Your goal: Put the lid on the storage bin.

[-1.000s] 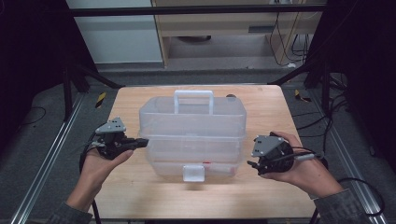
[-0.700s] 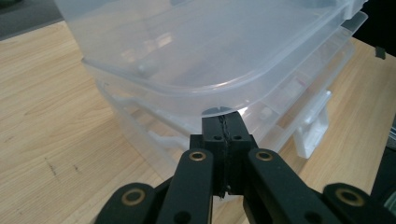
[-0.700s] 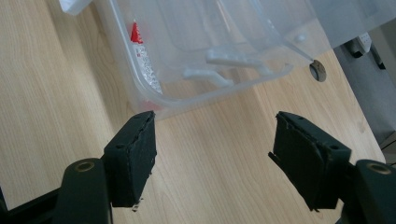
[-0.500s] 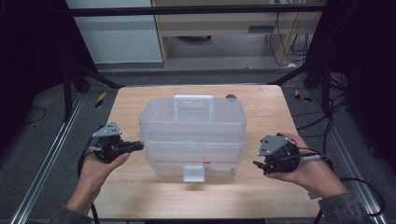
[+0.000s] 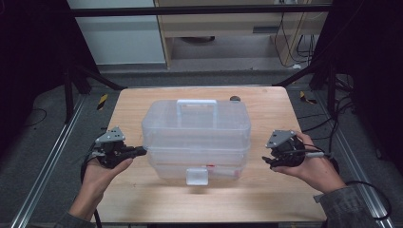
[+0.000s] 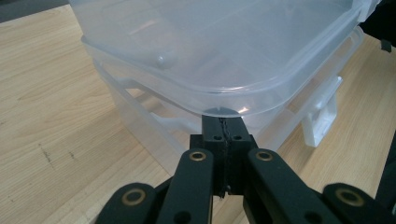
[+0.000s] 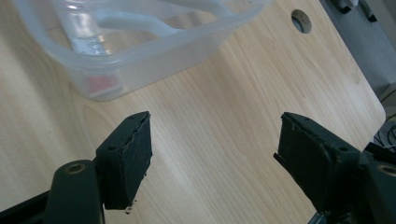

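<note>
— Left gripper (image 5: 138, 151), what is it doing?
— Its jaws are pressed together, tips under the lid's rim of the clear plastic storage box (image 5: 196, 135) at mid-table (image 5: 266, 199).
— And the right gripper (image 5: 267, 160)?
— Jaws apart and just opening, empty, beside the box. Likely next: reach the front latch (image 5: 196, 176).

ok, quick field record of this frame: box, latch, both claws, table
box: clear plastic storage box, lid on, mid-table
handle: white, flat on the lid
latch: white clasp on the near side
left claw: shut, empty, tips at the box's left corner under the lid rim
right claw: open, empty, jaws just been opening, apart from the box
table: light wood, small dark hole at far edge
</note>
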The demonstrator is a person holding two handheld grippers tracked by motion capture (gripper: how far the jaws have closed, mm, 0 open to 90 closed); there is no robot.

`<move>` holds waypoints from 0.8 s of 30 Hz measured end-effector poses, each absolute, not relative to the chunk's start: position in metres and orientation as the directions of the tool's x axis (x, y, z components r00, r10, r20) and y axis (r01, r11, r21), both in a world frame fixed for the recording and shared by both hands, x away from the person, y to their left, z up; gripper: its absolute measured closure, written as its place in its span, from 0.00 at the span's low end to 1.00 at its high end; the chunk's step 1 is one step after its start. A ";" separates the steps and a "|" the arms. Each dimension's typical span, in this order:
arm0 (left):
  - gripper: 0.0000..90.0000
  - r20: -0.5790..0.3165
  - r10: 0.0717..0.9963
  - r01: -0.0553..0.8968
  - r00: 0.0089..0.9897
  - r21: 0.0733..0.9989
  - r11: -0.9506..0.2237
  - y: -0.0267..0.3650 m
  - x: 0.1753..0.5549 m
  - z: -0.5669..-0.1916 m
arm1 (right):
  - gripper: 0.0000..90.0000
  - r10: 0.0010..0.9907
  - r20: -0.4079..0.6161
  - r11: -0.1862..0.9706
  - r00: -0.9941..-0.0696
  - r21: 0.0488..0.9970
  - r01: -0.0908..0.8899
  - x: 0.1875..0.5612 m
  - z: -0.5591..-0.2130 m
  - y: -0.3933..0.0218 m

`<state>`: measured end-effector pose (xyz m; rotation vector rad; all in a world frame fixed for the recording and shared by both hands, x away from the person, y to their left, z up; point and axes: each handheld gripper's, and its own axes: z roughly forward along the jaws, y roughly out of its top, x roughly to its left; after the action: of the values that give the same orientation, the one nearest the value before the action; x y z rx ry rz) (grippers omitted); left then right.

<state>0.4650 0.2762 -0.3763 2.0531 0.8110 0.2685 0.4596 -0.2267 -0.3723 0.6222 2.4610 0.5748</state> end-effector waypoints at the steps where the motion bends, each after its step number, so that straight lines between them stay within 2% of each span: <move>1: 1.00 -0.107 0.638 0.447 0.762 0.800 -0.400 0.276 0.465 -0.377 | 0.29 0.540 -0.388 0.800 -0.747 0.511 0.313 0.461 -0.373 -0.228; 21: 1.00 -0.127 0.631 0.472 0.765 0.777 -0.416 0.281 0.460 -0.399 | 0.28 0.637 -0.362 0.743 -0.681 0.526 0.415 0.474 -0.396 -0.249; 24: 1.00 -0.095 0.638 0.471 0.764 0.758 -0.451 0.286 0.463 -0.399 | 0.27 0.673 -0.350 0.714 -0.652 0.537 0.449 0.483 -0.401 -0.255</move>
<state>0.4625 0.2856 -0.3988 2.1313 0.8260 0.2567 0.4833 -0.2547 -0.4009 0.8536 2.3834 0.5552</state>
